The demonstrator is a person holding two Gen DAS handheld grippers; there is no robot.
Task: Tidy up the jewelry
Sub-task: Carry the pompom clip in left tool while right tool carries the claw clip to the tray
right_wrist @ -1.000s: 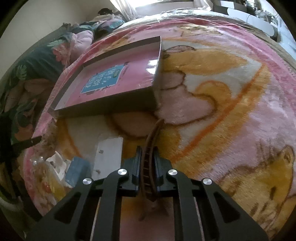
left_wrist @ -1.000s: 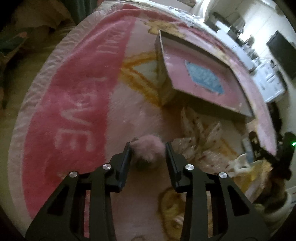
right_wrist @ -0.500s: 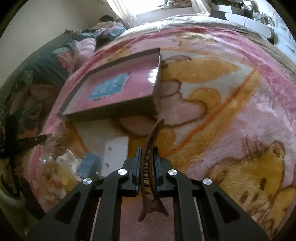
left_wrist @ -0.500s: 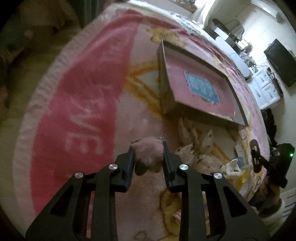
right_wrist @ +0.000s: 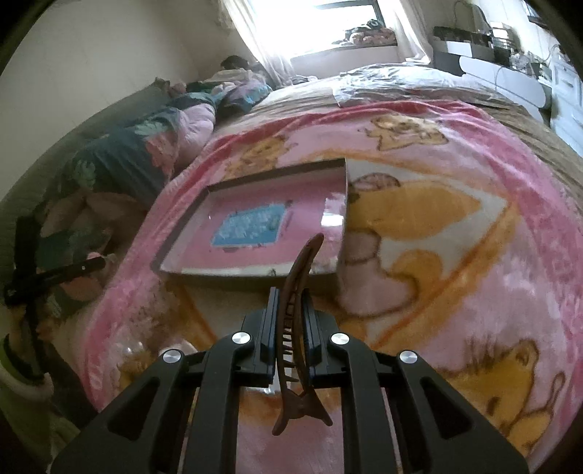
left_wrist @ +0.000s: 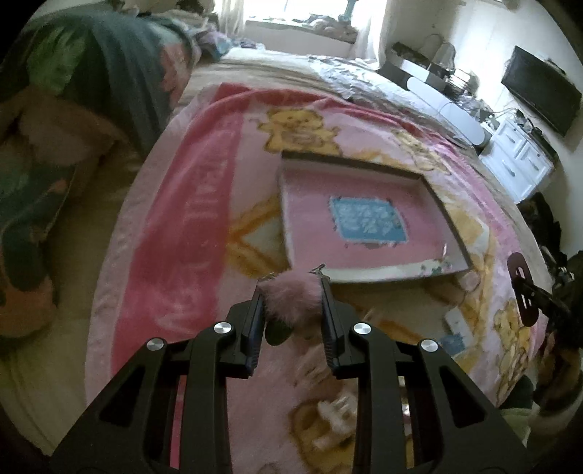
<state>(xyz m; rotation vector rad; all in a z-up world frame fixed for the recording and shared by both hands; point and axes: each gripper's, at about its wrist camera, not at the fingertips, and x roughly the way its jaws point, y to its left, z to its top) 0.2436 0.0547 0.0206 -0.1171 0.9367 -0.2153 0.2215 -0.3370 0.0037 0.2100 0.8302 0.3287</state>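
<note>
— What's she got on the left side?

— The left gripper (left_wrist: pixel 291 302) has a fluffy pink pom-pom (left_wrist: pixel 293 299) pinched between its fingers, which are partly closed and press into the fur from both sides. Little metal hooks stick out near the top of it, so I'd guess it's an earring or a charm. It hangs in the air just short of the near edge of the box (left_wrist: pixel 364 218).

— And the box is where things go?

— That's my reading. It's a shallow pink box with a blue label on its floor, lying open on the blanket (left_wrist: pixel 164 255), and I can't see anything in it so far. Holding the pom-pom by its soft middle makes sense, since it keeps the hooks free.

— The right side?

— The right gripper (right_wrist: pixel 289 339) is closed tight on a brown hair clip (right_wrist: pixel 295 317), gripped along its toothed length with the curved tip pointing up toward the same box (right_wrist: pixel 255 226) and the handles hanging below the fingers. Held edge-on like that, it should lay down flat easily. It's also in the air, in front of the box.

— What about the room?

— A bedroom. The pink plush blanket with cartoon bears covers a bed, so everything sits on something soft and uneven. There are flowery pillows (right_wrist: pixel 120 164) along the left, a bright window (right_wrist: pixel 328 29) behind, and white drawers (left_wrist: pixel 517 167) and a dark screen (left_wrist: pixel 539 91) off to the right.
</note>
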